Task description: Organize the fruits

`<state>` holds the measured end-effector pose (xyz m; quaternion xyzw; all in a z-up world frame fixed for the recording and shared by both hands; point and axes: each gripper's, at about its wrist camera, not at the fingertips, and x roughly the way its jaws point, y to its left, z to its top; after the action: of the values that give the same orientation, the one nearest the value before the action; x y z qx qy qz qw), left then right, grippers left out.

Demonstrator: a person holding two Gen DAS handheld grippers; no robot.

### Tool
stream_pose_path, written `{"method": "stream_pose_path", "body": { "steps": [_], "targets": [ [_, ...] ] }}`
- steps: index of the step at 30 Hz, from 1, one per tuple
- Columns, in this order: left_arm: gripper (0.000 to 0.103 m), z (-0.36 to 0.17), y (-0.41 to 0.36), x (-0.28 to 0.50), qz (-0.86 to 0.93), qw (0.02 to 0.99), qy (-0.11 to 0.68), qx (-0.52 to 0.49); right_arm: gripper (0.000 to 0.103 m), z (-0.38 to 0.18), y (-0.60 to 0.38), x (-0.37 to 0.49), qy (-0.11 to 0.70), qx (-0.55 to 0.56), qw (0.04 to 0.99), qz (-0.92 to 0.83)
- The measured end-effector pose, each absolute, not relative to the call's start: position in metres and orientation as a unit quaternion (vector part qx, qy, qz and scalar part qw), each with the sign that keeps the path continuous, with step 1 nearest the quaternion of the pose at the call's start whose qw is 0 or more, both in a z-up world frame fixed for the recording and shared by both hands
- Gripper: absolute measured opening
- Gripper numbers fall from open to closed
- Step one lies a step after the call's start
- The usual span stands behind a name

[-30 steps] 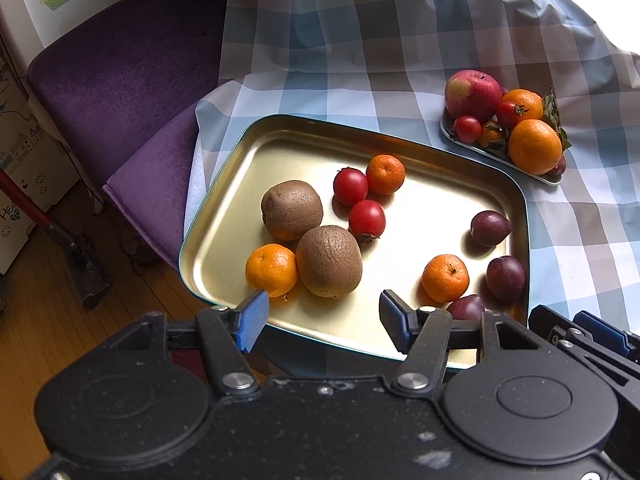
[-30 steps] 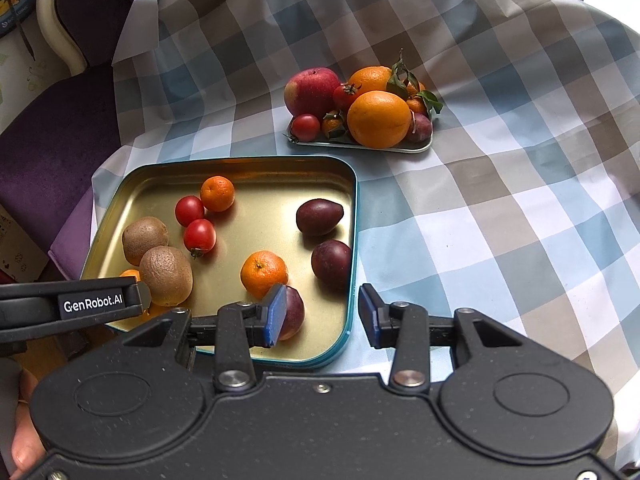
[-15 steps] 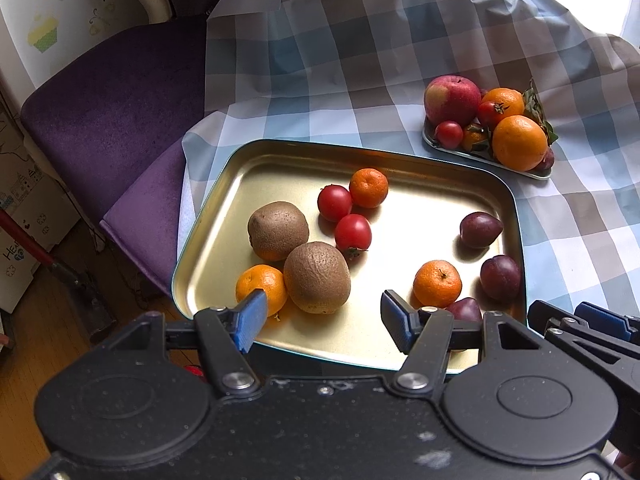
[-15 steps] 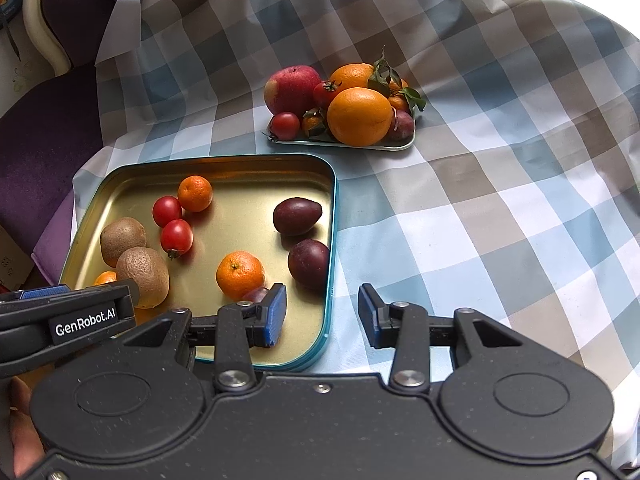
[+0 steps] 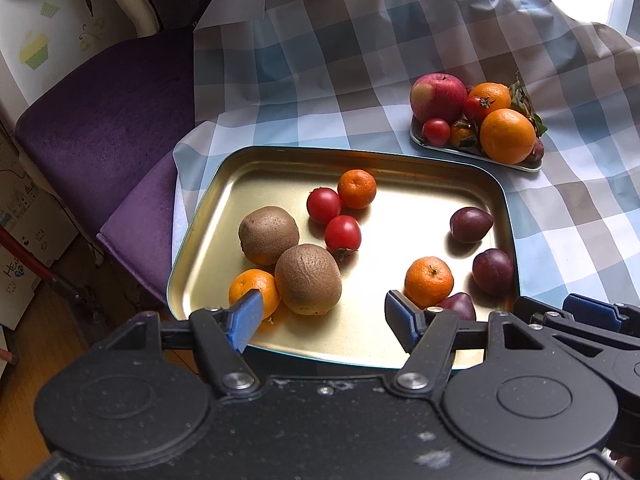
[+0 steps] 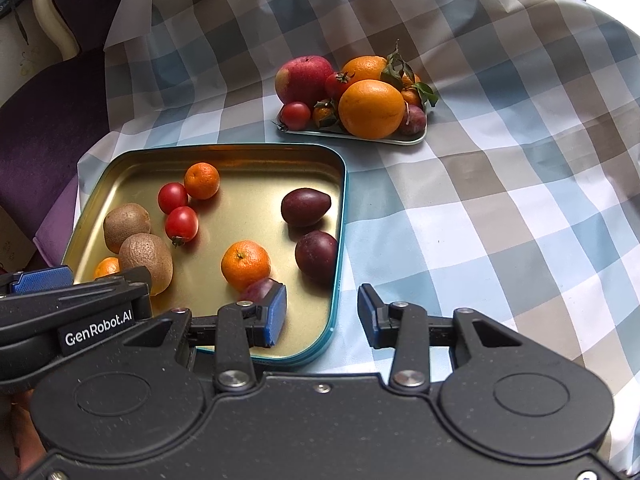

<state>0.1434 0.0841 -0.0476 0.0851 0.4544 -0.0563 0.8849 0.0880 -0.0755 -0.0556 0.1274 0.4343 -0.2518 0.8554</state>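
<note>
A gold metal tray lies on the checked cloth with two kiwis, two tomatoes, three mandarins and three dark plums. My left gripper hovers over the tray's near edge, its jaws opening with nothing between them. My right gripper hangs open and empty over the tray's right rim. A small plate farther back is piled with an apple, oranges and small fruit.
A purple chair stands left of the table, close to the tray's left edge. Bare checked cloth stretches right of the tray. The wooden floor and cardboard boxes lie beyond the table's left edge.
The left gripper's jaws have spread wider and its view has rolled slightly. The right view has shifted a little, so the tray sits further left in it; the fruit has not moved.
</note>
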Motion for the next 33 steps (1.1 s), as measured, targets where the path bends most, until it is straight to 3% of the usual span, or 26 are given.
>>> {"method": "stream_pose_path", "body": {
  "steps": [33],
  "targets": [
    [0.072, -0.0531, 0.0807, 0.1437, -0.055, 0.879, 0.464, 0.095, 0.048, -0.0581, -0.0748, 0.0894, 0.441, 0.132, 0.852, -0.25]
  ]
}}
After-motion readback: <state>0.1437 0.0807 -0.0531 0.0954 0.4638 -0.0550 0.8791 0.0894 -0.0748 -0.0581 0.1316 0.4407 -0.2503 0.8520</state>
